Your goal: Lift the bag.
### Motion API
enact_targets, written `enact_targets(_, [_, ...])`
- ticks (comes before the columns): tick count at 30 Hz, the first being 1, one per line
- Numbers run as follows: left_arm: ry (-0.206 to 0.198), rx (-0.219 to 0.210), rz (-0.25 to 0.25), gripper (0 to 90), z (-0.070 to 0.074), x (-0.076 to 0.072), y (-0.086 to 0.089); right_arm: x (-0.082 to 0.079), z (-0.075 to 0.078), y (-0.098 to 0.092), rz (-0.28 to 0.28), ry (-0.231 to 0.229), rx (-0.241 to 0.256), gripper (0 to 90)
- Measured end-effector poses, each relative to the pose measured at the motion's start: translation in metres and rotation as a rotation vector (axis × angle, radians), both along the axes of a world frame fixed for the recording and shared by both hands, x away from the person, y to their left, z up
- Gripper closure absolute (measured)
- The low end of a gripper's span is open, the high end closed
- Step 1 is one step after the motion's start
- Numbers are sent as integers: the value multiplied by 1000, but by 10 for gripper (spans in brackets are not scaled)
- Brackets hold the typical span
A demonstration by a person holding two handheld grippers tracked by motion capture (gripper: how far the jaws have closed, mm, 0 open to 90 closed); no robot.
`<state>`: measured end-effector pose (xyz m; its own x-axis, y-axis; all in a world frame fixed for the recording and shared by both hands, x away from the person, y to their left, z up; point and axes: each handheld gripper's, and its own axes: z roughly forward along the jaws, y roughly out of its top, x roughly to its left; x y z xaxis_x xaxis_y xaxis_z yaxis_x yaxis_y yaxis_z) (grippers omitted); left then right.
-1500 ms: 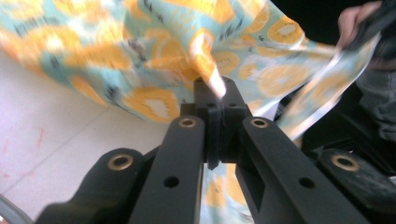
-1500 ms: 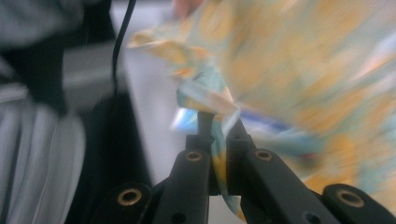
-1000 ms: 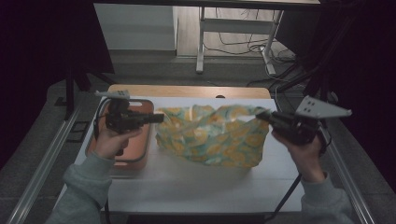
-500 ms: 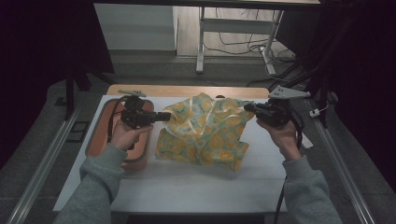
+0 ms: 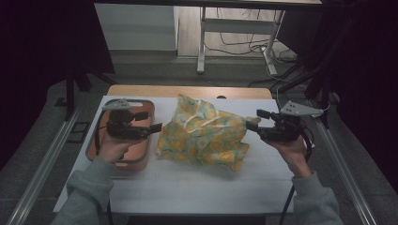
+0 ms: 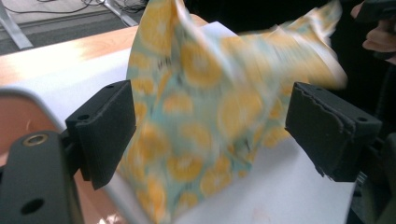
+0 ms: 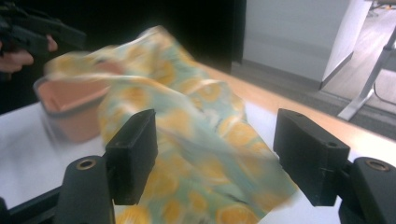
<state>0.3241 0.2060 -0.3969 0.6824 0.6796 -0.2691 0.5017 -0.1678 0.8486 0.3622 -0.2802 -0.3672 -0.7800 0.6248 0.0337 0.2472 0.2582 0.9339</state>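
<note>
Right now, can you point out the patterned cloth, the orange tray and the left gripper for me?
patterned cloth (image 5: 206,136), high view, middle of the crumpled fabric.
orange tray (image 5: 146,108), high view, bare far right corner.
left gripper (image 5: 153,121), high view, midway between its open jaws.

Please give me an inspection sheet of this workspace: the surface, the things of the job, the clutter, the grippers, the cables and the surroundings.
Surface: white table top with a wooden strip along the far edge.
Job's things: cloth with orange-slice print, crumpled in a heap at the middle of the table; no jaw grips it.
Clutter: orange tray at the left, partly under the left hand.
Grippers: left gripper open, beside the cloth's left edge; right gripper open, at the cloth's right edge.
Cables: one black cable trails from the right gripper; more lie on the floor behind.
Surroundings: dark room, a metal table leg frame behind.
</note>
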Motion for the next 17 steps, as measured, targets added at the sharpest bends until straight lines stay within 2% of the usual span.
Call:
enact_targets(4, [6, 46, 4, 198, -16, -18, 2, -12, -23, -11, -19, 26, -50, 295])
enact_targets(9, [2, 68, 3, 210, -28, -33, 3, -23, -47, -21, -37, 58, -48, 292])
enact_targets(13, [17, 76, -9, 213, -37, -37, 2, -31, -62, -23, -32, 74, -66, 292])
enact_targets(17, [27, 78, -12, 215, -40, -37, 0, -32, -70, -20, -24, 81, -78, 294])
